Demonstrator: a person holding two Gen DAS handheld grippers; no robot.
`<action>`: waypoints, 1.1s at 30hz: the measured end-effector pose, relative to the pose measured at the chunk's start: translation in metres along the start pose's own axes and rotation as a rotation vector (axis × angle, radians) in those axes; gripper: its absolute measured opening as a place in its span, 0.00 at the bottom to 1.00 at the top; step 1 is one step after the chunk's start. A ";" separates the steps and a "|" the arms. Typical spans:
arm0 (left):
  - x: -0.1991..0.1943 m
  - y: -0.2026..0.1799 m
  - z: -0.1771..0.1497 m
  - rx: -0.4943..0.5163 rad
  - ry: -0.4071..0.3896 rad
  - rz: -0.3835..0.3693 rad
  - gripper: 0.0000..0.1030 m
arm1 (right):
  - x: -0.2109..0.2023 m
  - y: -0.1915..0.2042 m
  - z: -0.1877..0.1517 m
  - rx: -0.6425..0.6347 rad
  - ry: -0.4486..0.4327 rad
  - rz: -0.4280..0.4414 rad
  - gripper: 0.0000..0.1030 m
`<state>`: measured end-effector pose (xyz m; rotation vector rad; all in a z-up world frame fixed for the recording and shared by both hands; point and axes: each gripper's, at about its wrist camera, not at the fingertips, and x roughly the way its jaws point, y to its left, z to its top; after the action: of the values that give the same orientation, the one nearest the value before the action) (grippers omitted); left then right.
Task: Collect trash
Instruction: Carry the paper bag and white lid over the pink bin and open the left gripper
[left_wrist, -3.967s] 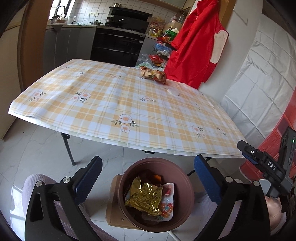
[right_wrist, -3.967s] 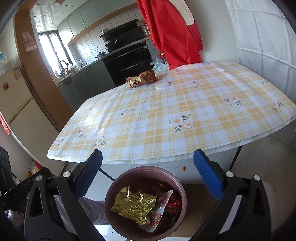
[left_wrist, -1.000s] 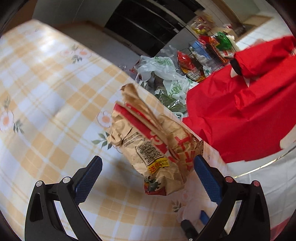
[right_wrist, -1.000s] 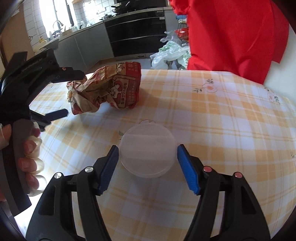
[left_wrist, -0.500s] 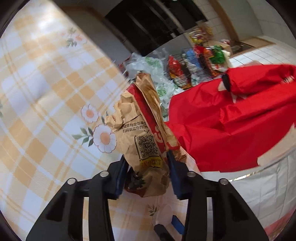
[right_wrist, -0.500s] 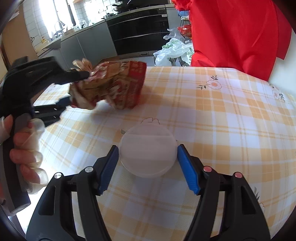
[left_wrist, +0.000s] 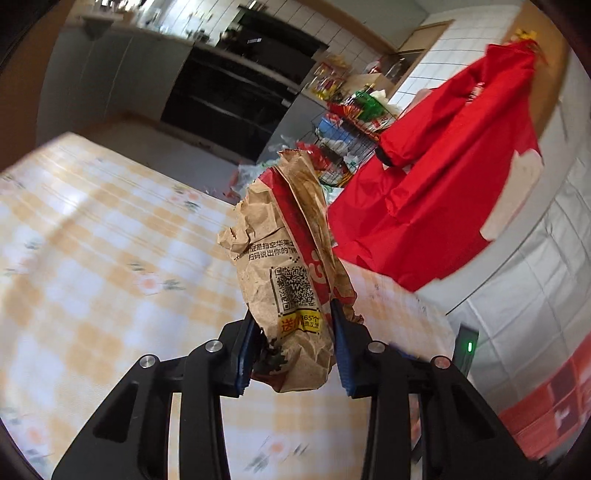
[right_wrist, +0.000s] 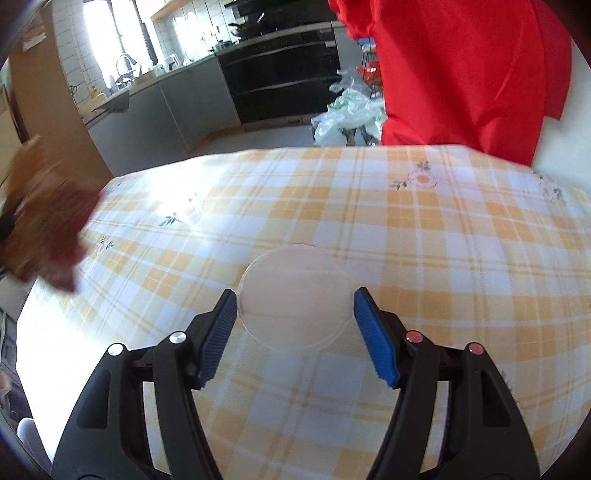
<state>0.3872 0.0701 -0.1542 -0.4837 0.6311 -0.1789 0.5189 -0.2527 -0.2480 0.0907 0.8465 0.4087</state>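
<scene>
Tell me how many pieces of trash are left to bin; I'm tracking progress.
2. A crumpled paper bag is clamped in the left gripper, lifted off the table. A clear round plastic lid lies on the tablecloth between the right gripper's fingers. More may be out of view.

The left gripper has closed on the paper bag (crumpled) and lifted it off the table.

red garment behind, tablecloth bare

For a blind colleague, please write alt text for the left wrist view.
The left claw grips a crumpled brown paper food bag above a yellow checked tablecloth. A red garment hangs behind.
</scene>
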 end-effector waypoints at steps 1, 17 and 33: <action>-0.019 0.004 -0.006 0.020 -0.010 0.014 0.35 | -0.004 0.002 0.000 -0.005 -0.010 -0.009 0.64; -0.202 -0.009 -0.138 0.129 0.058 -0.016 0.35 | -0.195 0.071 -0.099 0.049 -0.145 0.105 0.64; -0.259 -0.059 -0.228 0.190 0.167 -0.101 0.36 | -0.312 0.146 -0.208 0.102 -0.213 0.140 0.64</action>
<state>0.0423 0.0108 -0.1505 -0.3190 0.7454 -0.3750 0.1341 -0.2558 -0.1299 0.2846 0.6520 0.4780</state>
